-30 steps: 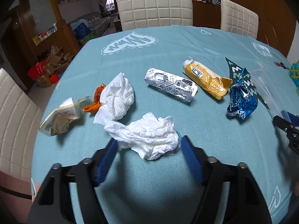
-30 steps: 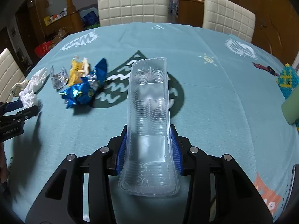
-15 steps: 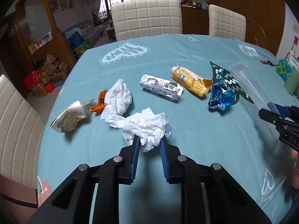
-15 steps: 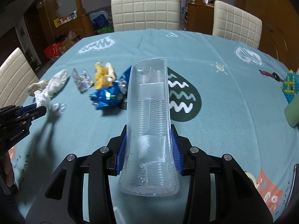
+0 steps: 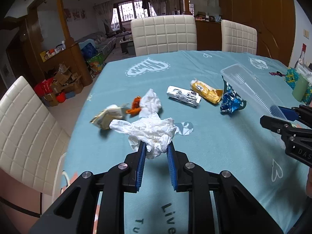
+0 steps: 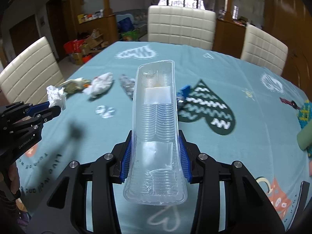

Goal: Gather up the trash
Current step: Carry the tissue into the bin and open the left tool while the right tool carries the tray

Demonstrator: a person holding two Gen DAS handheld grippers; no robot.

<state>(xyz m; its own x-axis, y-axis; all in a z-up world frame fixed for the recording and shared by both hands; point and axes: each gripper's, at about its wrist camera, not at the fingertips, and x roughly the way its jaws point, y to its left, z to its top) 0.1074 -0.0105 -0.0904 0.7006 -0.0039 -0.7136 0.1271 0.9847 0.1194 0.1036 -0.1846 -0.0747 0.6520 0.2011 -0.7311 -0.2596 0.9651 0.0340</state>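
Teal tablecloth [image 5: 214, 146] with heart prints fills the middle of the left wrist view, and two quilted white chairs [image 5: 163, 35] stand at its far edge — a third chair [image 5: 25, 128] sits at the left. Upper left, cardboard boxes [image 5: 62, 81] are piled on the floor; a green block [image 5: 300, 89] lies at the right edge.
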